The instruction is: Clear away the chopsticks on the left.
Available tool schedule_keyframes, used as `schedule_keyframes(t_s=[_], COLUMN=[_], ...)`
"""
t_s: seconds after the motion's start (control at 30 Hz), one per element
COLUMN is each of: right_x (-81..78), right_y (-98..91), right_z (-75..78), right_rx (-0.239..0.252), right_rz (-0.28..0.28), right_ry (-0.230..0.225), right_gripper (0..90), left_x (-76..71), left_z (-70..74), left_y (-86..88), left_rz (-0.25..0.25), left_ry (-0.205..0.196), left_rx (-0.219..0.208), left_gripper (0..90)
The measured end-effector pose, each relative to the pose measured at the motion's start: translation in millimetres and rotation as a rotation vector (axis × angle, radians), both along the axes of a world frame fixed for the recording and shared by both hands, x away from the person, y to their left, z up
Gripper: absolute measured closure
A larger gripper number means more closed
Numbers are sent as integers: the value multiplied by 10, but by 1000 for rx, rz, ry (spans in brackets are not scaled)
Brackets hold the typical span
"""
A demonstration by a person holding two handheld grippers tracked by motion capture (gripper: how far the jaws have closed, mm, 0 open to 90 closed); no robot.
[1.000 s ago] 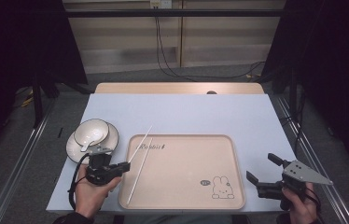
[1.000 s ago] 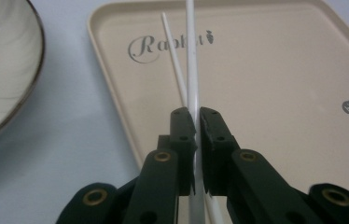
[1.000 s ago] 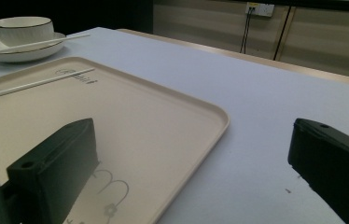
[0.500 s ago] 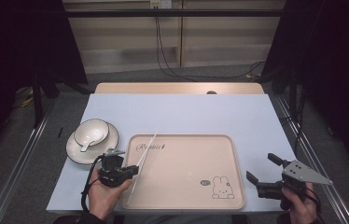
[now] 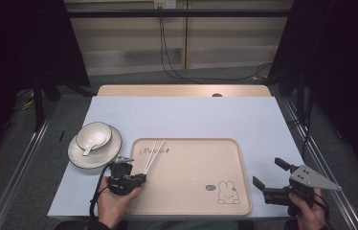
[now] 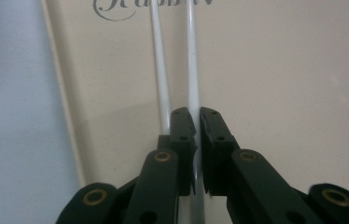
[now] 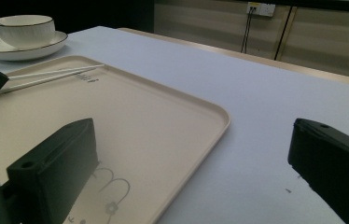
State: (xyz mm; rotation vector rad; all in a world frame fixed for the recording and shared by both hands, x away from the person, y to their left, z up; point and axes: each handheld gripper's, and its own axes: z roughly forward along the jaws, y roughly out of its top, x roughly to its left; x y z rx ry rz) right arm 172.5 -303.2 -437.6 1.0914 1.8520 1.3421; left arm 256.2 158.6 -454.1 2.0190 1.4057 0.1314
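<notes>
Your left hand [image 5: 112, 203] held the black two-jawed left tongs [image 5: 141, 178] low near the front edge, jaws pinched together and pointing forward. Your right hand [image 5: 308, 213] kept the black right tongs [image 5: 269, 173] level, jaws spread wide.

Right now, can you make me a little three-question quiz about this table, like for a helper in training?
1. True or false: the left tongs are shut on the chopsticks.
2. What lies under the chopsticks' tips: A the tray, B the bowl, C the bare table?
3. Fill in: the bowl sits on a ____.

Key: 1 true. 2 A. 3 plate.
</notes>
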Motion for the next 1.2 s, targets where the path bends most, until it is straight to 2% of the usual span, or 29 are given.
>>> schedule_keyframes(t_s=[0.03,0.1,0.13,0.23,0.4,0.47,0.53,0.57,0.63,0.67,0.7,0.73,0.8,0.83,0.93,1.0,1.03,1.1,1.13,1.2], right_x=[-1,-1,-2,-2,-4,-6,-6,-6,-5,-3,-3,-2,0,-2,-7,-6,-7,-7,-9,-12], right_y=[0,0,-1,1,0,0,1,1,2,0,-1,1,-2,-1,-2,-4,0,0,0,-2], right_z=[0,1,1,1,0,1,1,0,0,0,1,-1,0,1,2,2,0,1,2,1], right_rx=[0,1,-1,-3,-3,-3,-4,-4,-5,-4,-2,-2,-3,-2,-3,-3,0,-3,-2,-4], right_rz=[0,1,2,3,4,6,4,7,6,6,4,2,1,0,1,-1,-3,-2,-1,-6], right_ry=[0,1,0,3,4,2,5,3,2,2,3,0,-4,-3,-1,-2,1,-2,-2,-2], right_gripper=[9,9,10,10,10,10,10,10,10,10,10,10,10,10,10,10,10,10,10,10], left_x=[3,7,8,15,24,28,25,20,3,-1,-10,-25,-47,-61,-115,-143,-158,-196,-221,-250], left_z=[-11,-42,-53,-62,-71,-68,-43,-21,32,52,78,103,156,182,247,265,264,266,270,279], left_y=[-7,-25,-32,-49,-44,-43,-38,-34,-15,-7,7,26,104,142,288,401,469,605,669,807], left_rz=[0,1,-4,-2,-2,-23,-50,-57,-106,-122,-140,-153,-185,-187,-193,-203,-211,-226,-211,-200], left_ry=[0,24,17,20,30,34,17,5,-44,-59,-90,-129,-177,-202,-303,-340,-355,-383,-404,-415], left_rx=[15,-3,20,19,-13,-27,-46,-38,-81,-86,-76,-85,-105,-117,-139,-165,-188,-199,-199,-195], left_gripper=[848,847,847,846,827,786,737,706,639,600,549,502,412,324,147,51,37,37,36,32])
